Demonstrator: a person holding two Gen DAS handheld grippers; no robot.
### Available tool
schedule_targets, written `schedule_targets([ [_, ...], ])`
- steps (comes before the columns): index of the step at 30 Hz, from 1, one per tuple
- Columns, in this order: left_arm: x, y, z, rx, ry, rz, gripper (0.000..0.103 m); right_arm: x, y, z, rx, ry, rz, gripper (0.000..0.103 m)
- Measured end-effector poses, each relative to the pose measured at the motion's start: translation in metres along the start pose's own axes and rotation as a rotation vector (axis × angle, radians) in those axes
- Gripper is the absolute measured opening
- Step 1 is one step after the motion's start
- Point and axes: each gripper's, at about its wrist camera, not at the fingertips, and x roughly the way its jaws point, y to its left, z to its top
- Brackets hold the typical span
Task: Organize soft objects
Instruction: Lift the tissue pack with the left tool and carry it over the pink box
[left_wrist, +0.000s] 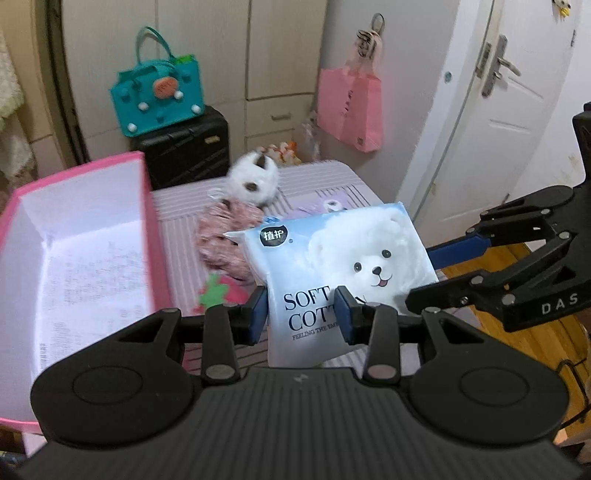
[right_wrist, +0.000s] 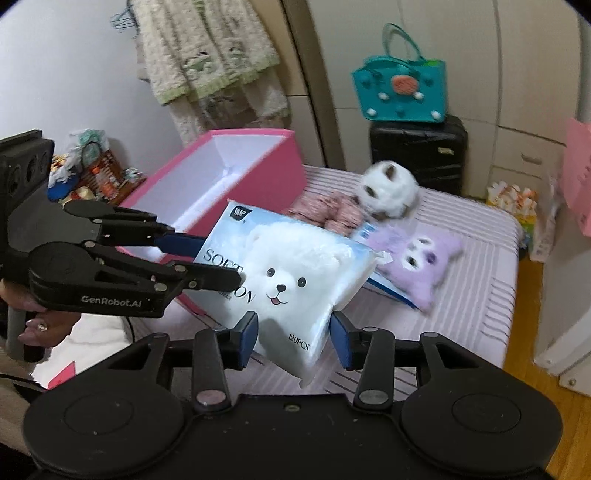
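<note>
L gripper (left_wrist: 301, 314) clamps near edge of tissue pack (left_wrist: 332, 266) above striped bed (left_wrist: 314, 177), R gripper (right_wrist: 293, 338) w/ jaws narrow but loose around pack's right end, pink box (left_wrist: 74, 229) left.

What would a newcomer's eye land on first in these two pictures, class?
First, the tissue pack with its white bear face, lifted above the striped bed, clamped in the left gripper with the right gripper around its other end. Then the open pink box to the left, and the white plush behind.
</note>
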Motion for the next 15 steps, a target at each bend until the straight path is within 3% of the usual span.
schedule_targets([
  [9,-0.053,0.064,-0.001,-0.086,-0.083,0.053,0.038,0.015,0.062,0.042,-0.179,-0.059,0.030,0.054],
  [15,-0.080,0.113,0.000,-0.139,-0.120,0.106,0.038,0.038,0.094,0.071,-0.278,-0.047,0.089,0.054],
])
